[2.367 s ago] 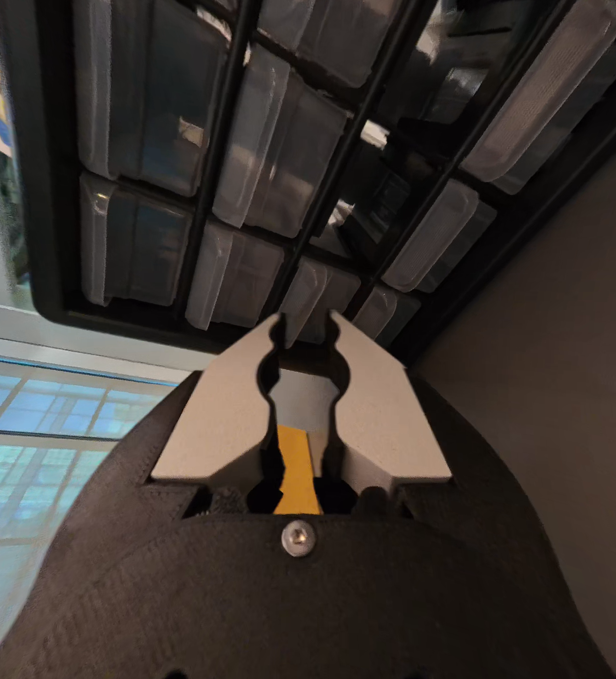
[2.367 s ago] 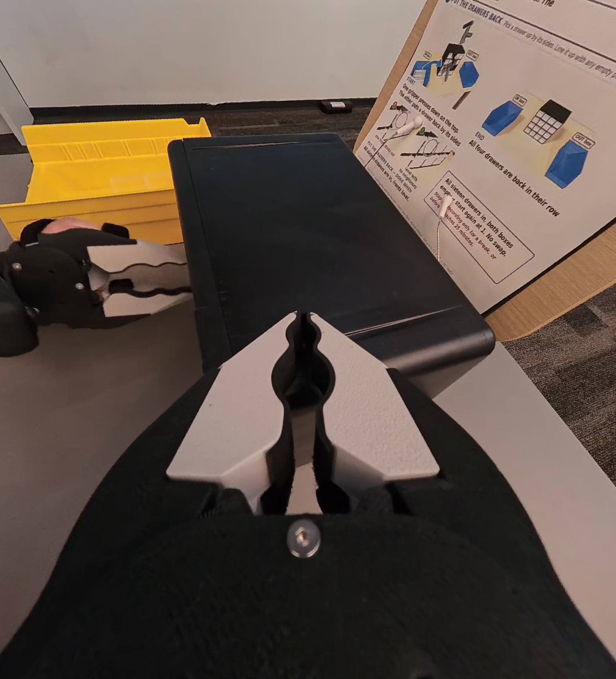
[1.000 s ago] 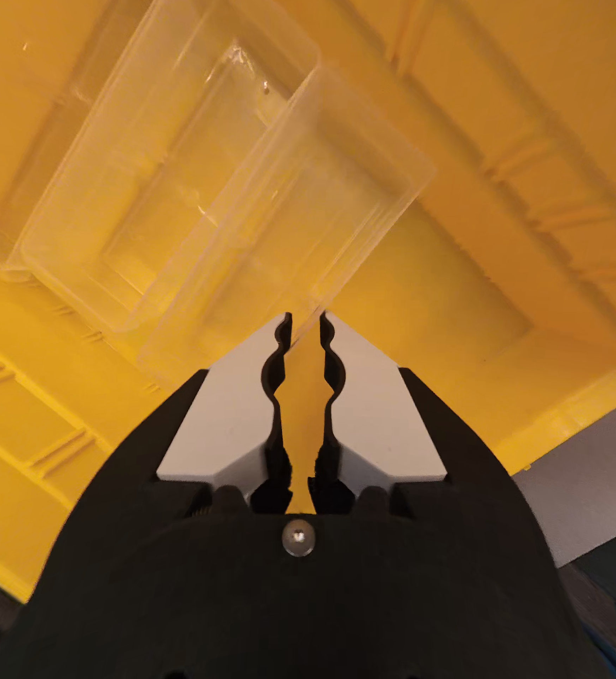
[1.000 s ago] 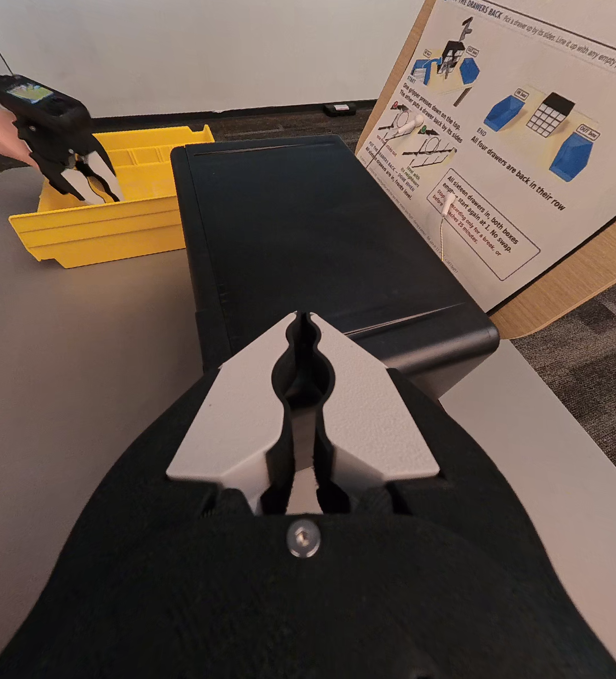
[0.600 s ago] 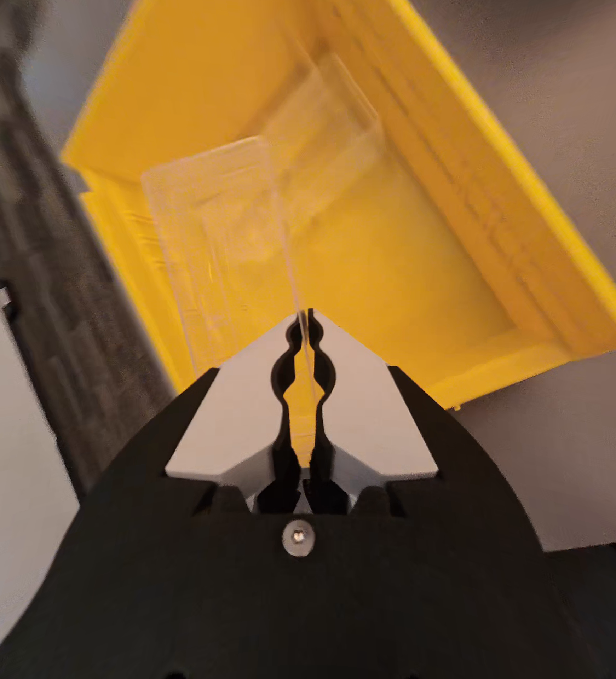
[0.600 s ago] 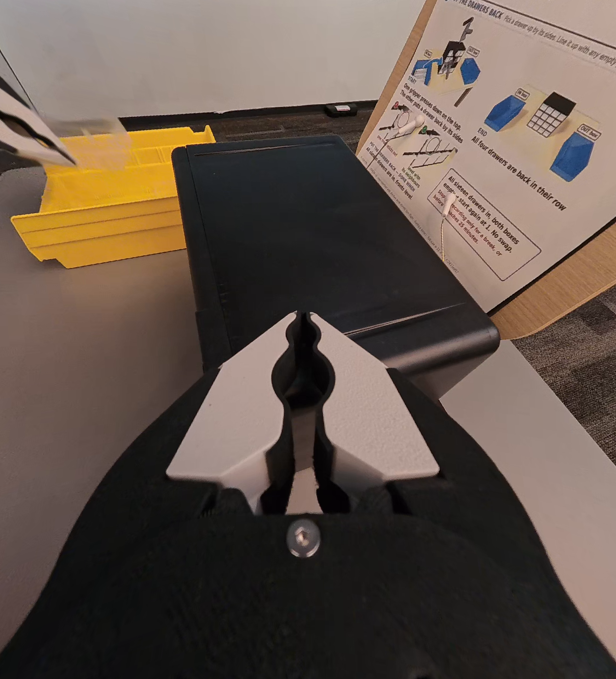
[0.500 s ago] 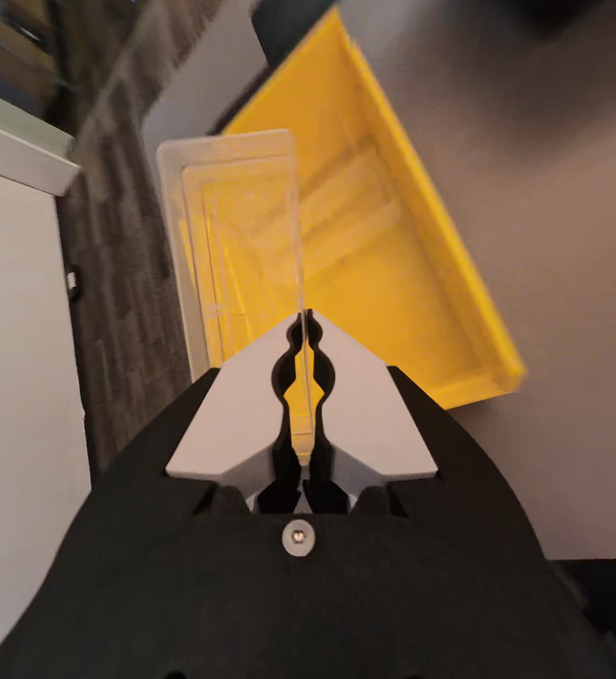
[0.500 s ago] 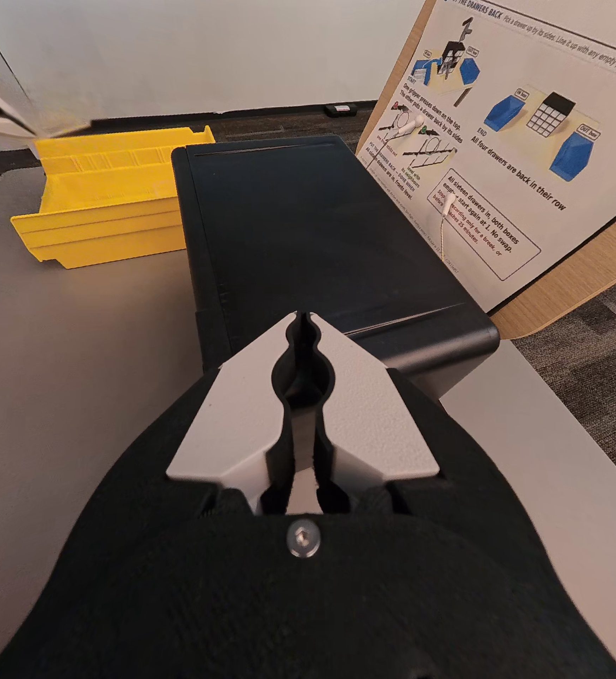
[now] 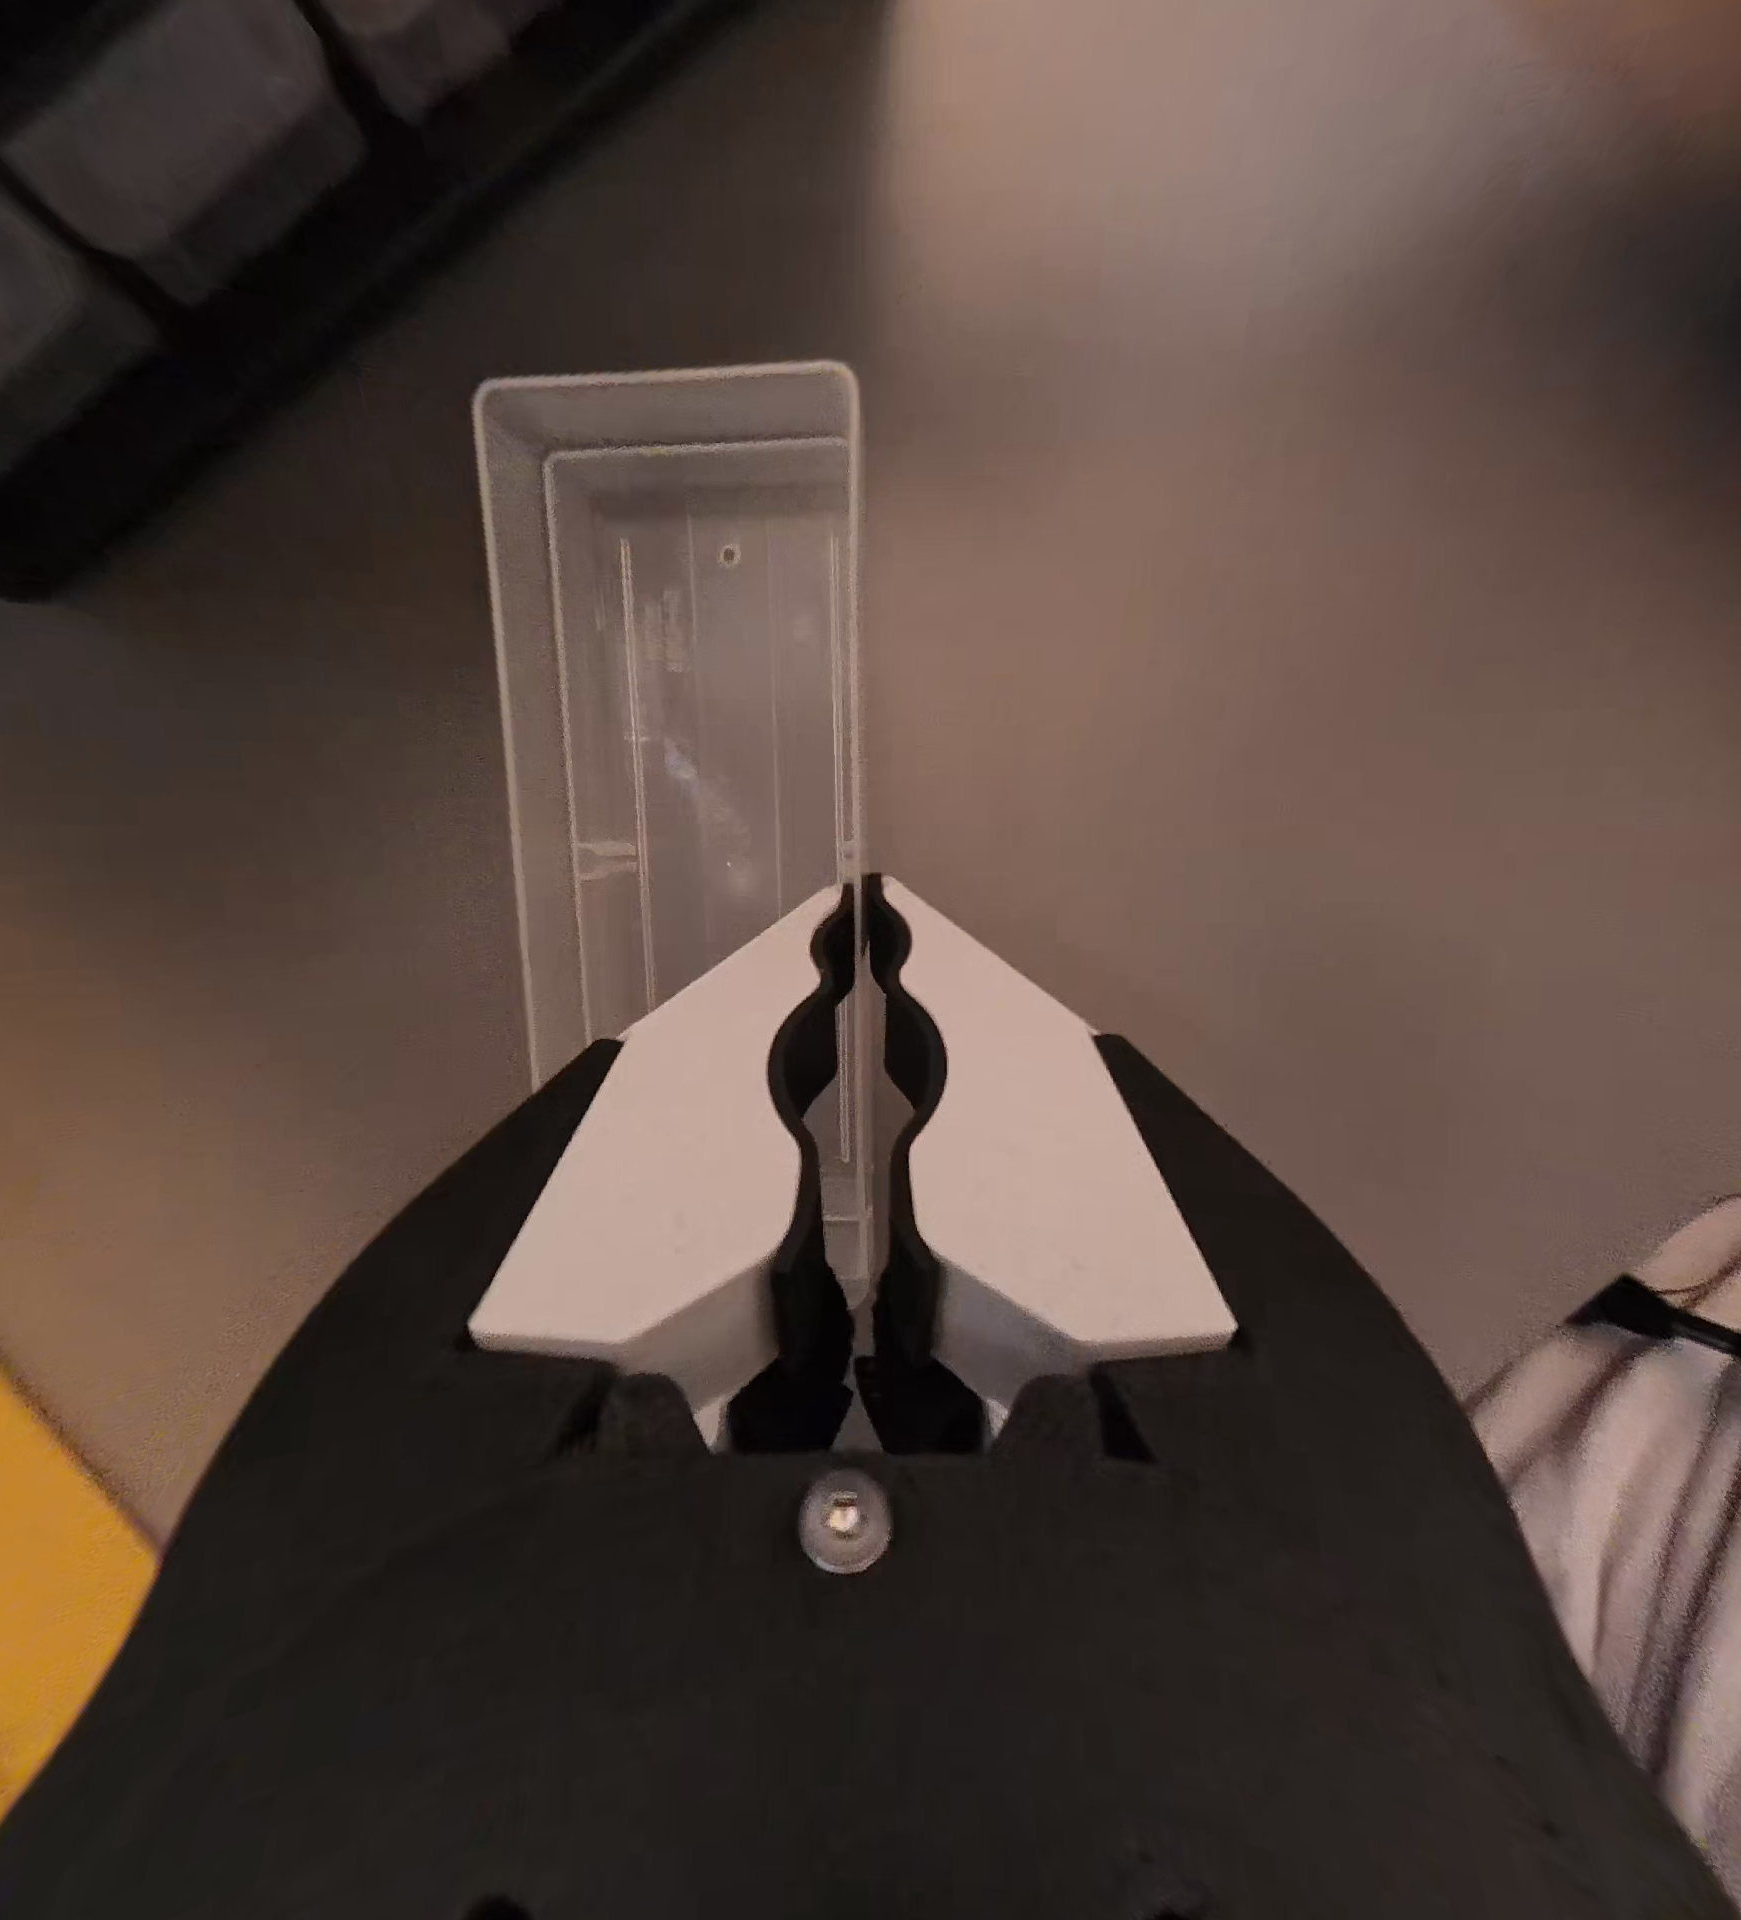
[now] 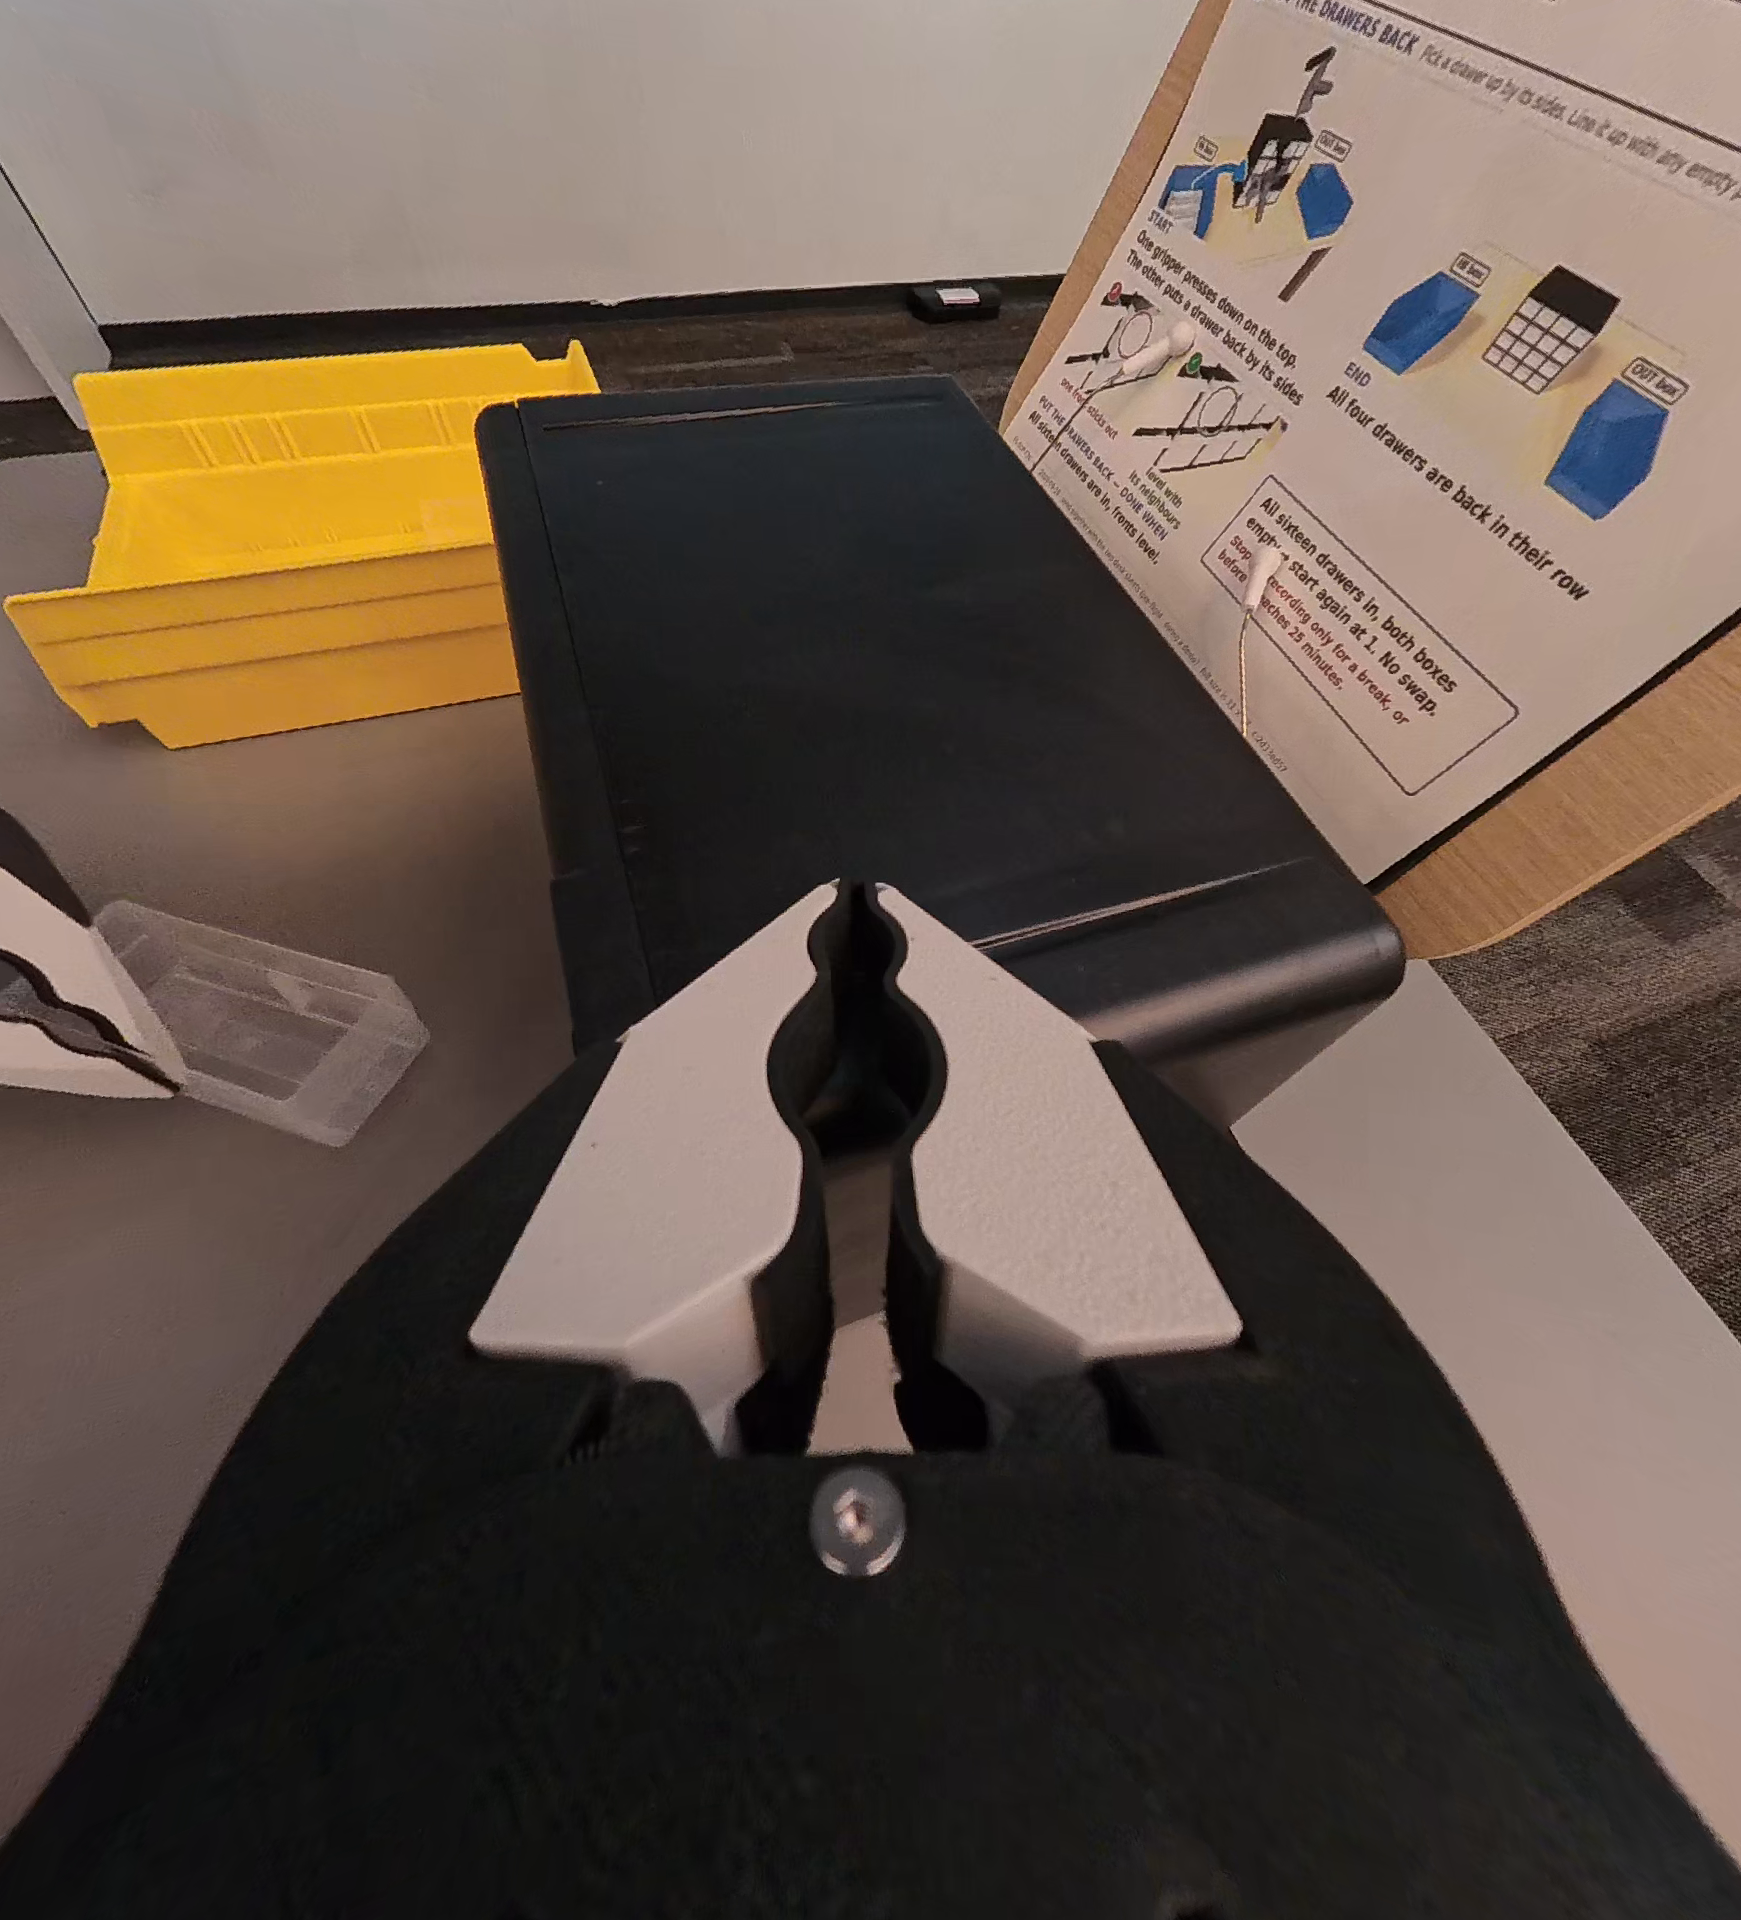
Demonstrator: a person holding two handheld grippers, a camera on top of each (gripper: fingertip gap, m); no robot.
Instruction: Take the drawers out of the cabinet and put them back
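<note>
Left gripper (image 9: 861, 883), clamped on one side wall of the clear drawer (image 9: 679, 665), has carried it from the yellow bin (image 10: 305, 540) to the table (image 10: 222, 1299) before the cabinet (image 10: 845, 644), ready for reinsertion; right gripper (image 10: 858, 891) closed, empty, above the cabinet.

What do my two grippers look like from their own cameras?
Both match: the left gripper and right gripper each have a textured black body, two pale grey wedge-shaped fingers with wavy black inner pads, and a silver screw at the base. A striped pale sleeve shows beside the left.
</note>
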